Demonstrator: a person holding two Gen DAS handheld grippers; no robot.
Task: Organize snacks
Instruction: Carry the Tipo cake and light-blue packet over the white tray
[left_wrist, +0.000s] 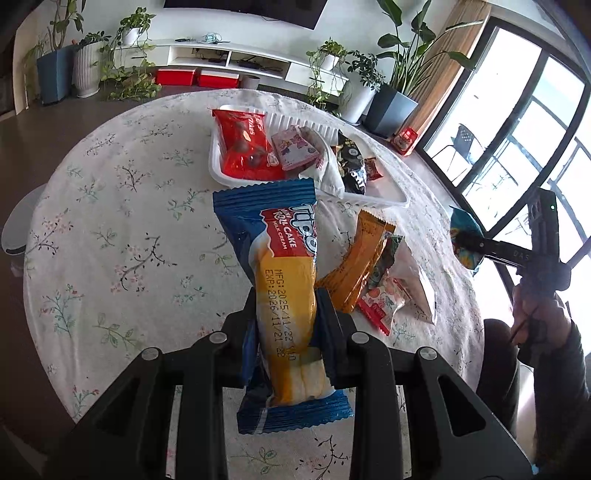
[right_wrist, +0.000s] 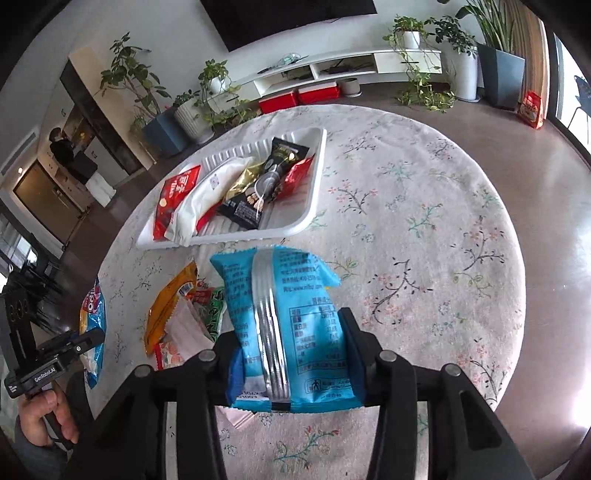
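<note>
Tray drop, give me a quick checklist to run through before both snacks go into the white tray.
1. Left gripper shut on the roll cake: ok.
2. Right gripper shut on the blue packet: ok.
3. Both snacks lifted off the table: cannot tell.
4. Tray has free space: ok, bare ribbed floor shows at its near right end.
5. Path to the tray clear: ok for the right; the orange packet and other loose snacks lie just right of the left gripper's path.
6. Tray contents stable: cannot tell, the white packet leans over the rim.
</note>
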